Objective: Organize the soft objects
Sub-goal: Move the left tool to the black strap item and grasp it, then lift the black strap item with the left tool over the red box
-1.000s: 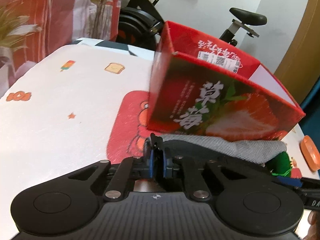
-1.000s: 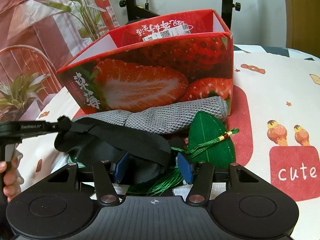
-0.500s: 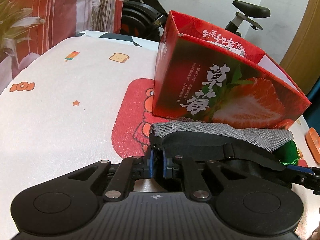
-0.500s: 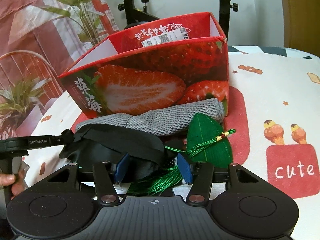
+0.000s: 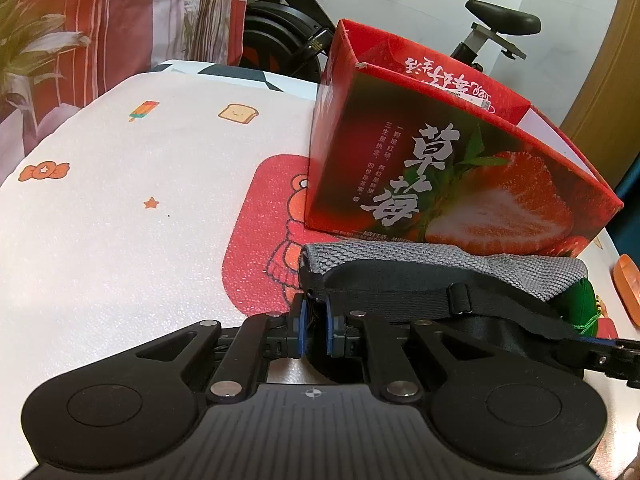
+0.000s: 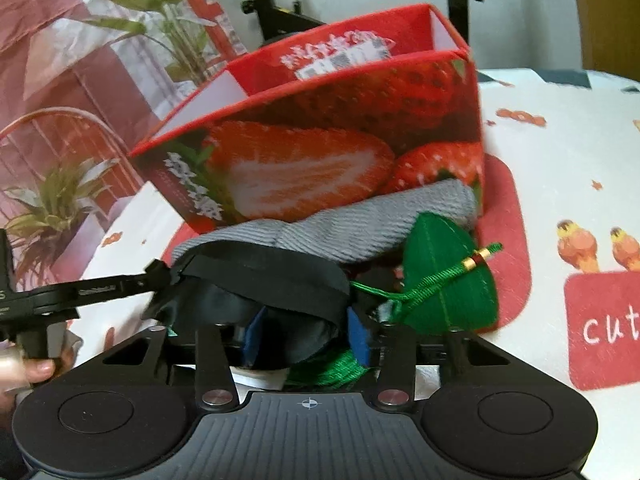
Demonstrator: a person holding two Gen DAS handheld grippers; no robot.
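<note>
A black sleep mask [image 5: 404,292] with a strap lies in front of the red strawberry box [image 5: 452,168], over a grey knitted cloth [image 5: 520,264]. My left gripper [image 5: 314,328] is shut on the mask's left end. In the right wrist view the mask [image 6: 260,272] drapes over my right gripper [image 6: 304,332], whose blue pads stand apart around the mask's dark fabric; I cannot tell if they press it. A green zongzi-shaped plush [image 6: 448,276] with a green tassel cord lies by its right finger. The grey cloth [image 6: 360,224] leans against the box [image 6: 320,140].
The table has a white cover [image 5: 120,200] with cartoon prints and red patches. An exercise bike [image 5: 288,28] stands behind the box. Plants and a red curtain [image 6: 80,80] are at the left. An orange item [image 5: 628,284] sits at the right edge.
Both views have drawn back and down from the box. The mask hangs stretched between the two grippers, and the right view has tilted and moved closer over the mask.
</note>
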